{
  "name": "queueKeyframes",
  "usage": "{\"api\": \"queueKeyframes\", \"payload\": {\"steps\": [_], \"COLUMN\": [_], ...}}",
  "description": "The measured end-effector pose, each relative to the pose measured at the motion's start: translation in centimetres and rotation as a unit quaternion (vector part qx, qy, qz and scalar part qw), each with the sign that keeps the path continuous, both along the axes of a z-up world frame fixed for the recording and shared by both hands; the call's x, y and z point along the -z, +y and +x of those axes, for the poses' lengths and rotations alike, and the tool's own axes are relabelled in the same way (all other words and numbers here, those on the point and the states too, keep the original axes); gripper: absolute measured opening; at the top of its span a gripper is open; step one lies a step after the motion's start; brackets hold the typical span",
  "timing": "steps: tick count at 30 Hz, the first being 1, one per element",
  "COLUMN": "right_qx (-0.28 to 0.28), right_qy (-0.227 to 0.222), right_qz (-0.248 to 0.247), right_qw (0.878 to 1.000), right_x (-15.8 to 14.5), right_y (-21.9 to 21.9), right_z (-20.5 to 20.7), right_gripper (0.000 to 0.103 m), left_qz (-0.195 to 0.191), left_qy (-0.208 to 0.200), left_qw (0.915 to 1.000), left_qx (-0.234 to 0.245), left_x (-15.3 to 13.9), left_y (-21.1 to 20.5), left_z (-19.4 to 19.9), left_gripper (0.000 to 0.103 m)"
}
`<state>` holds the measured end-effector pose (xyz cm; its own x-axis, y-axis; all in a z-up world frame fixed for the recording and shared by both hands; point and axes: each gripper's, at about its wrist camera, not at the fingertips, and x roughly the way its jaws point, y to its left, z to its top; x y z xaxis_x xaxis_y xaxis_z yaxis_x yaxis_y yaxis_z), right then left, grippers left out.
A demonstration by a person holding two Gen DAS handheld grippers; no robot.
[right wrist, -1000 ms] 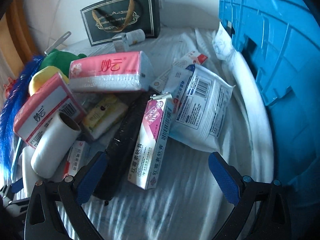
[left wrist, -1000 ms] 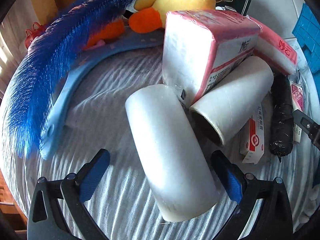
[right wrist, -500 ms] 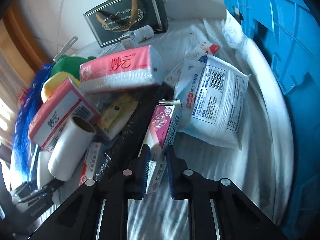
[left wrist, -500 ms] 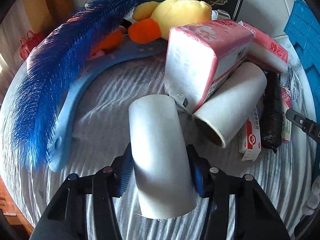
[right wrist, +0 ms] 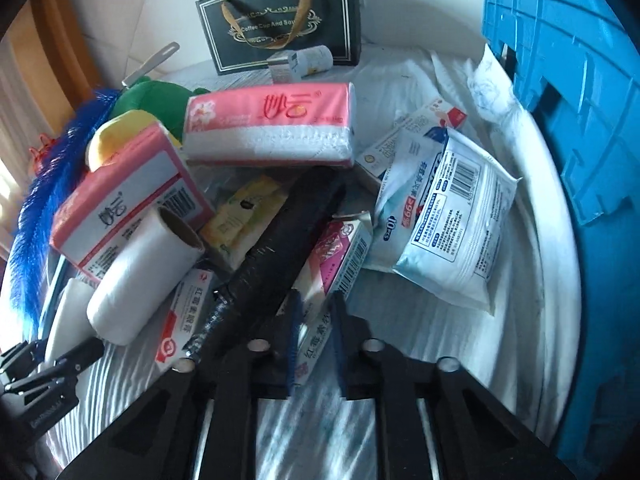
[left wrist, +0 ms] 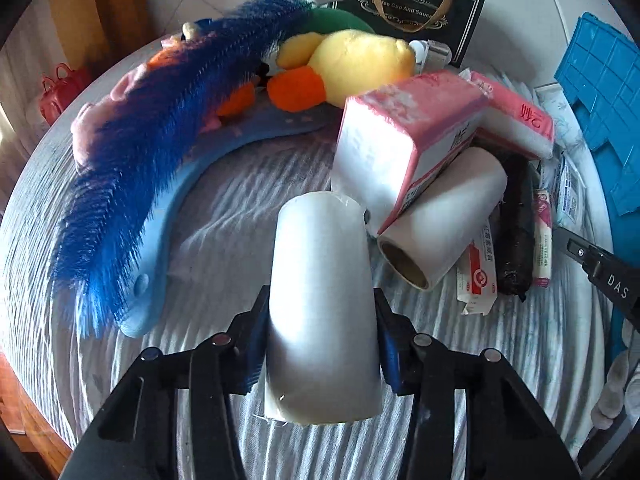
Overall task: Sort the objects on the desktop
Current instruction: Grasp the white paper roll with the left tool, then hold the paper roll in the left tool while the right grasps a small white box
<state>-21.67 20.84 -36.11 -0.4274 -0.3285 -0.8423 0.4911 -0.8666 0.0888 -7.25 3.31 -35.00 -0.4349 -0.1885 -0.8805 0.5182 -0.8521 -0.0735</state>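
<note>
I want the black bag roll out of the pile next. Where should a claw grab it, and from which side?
Probably the black bag roll's bare middle, claw coming from above and pads across its width: it lies long and slanted on the pile, boxes crowding both sides and its near end.

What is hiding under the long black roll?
Under the black roll peek a yellow packet and a red-and-white box; the rest beneath is covered.

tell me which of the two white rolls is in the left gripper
The nearer white roll, closing between the left gripper pads. The other roll leans under the pink tissue pack.
</note>
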Motion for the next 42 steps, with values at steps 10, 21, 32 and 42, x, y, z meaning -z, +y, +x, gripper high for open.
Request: {"api": "queueKeyframes", "payload": {"steps": [10,21,32,42], "right_qx": [0.011,-0.003,0.008,-0.009], "right_qy": [-0.028,-0.031,-0.019,-0.059], "right_qz": [-0.008,-0.029,-0.037,-0.059], "right_qw": [1.0,0.999,0.999,0.996], "right_x": [0.3,0.5,-2.7,-1.8], "right_y": [0.7,-1.4,0.0,-1.3], "right_z": [0.7,-0.3,1.6,3.2], "right_gripper": [0.002,0.023,0.001,0.025], "left_qz": [0.001,0.011,-0.016,0.003], "left_qy": [0.005,0.001,0.055,0.019], "left_qw": [1.0,0.9999,0.9975,0.9996], "left_qx": [0.002,0.013,0.041,0.022], "left_x": [-0.3,1.0,-4.1,-0.3], "left_y": [-1.7,-2.5,-1.8,-3.3], "left_z": [-0.5,-0.8,-0.3,-0.6], "left_gripper": [0.046,0.046,0.046,0.046]}}
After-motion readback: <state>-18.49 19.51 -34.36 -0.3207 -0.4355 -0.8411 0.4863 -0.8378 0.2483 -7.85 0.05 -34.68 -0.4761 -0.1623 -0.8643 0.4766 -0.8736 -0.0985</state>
